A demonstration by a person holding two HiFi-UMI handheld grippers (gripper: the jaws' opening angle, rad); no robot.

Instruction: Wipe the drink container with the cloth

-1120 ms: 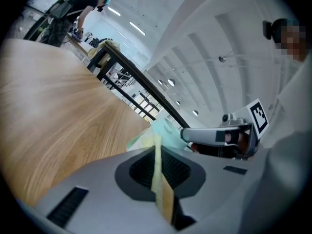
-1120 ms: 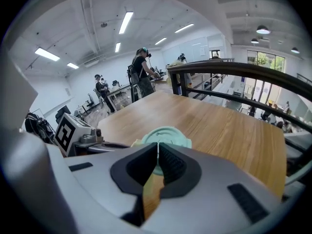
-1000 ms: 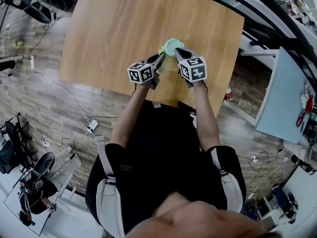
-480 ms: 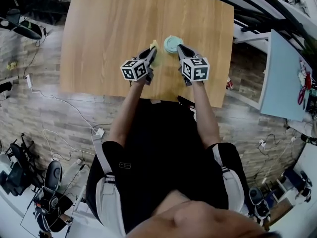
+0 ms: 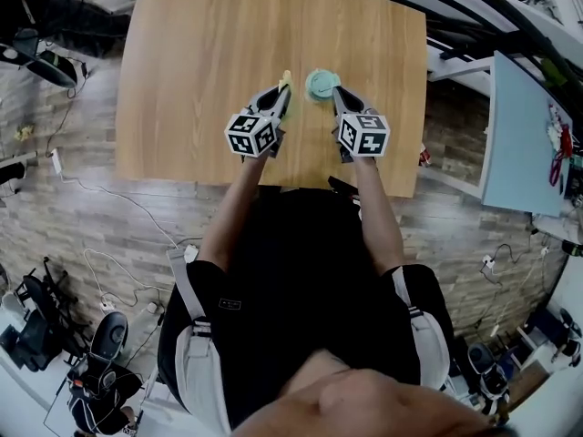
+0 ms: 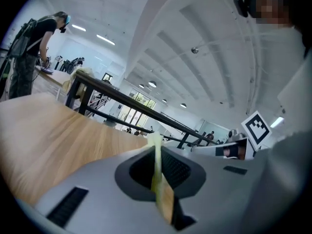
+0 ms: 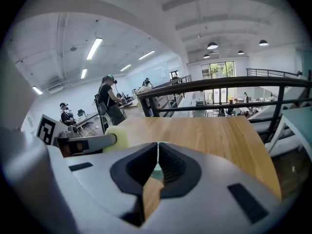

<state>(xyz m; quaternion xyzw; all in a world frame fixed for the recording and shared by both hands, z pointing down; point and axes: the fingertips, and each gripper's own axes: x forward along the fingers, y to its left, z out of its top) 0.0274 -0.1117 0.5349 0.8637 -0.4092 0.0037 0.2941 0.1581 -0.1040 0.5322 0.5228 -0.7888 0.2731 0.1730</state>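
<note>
Yellow cloth [image 6: 155, 156] is pinched by the left claw [image 5: 280, 96] beside a round mint-green drink container [image 5: 320, 83], whose rim is clamped by the right claw [image 5: 334, 96], above the wooden desk [image 5: 200, 62].

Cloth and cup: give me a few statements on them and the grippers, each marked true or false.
1. The left gripper is shut on the cloth. True.
2. The right gripper is wide open. False: its jaws are nearly together on the green cup.
3. The cloth touches the cup. False: in the head view they are apart.
4. Cloth and cup are both over the wooden table. True.
</note>
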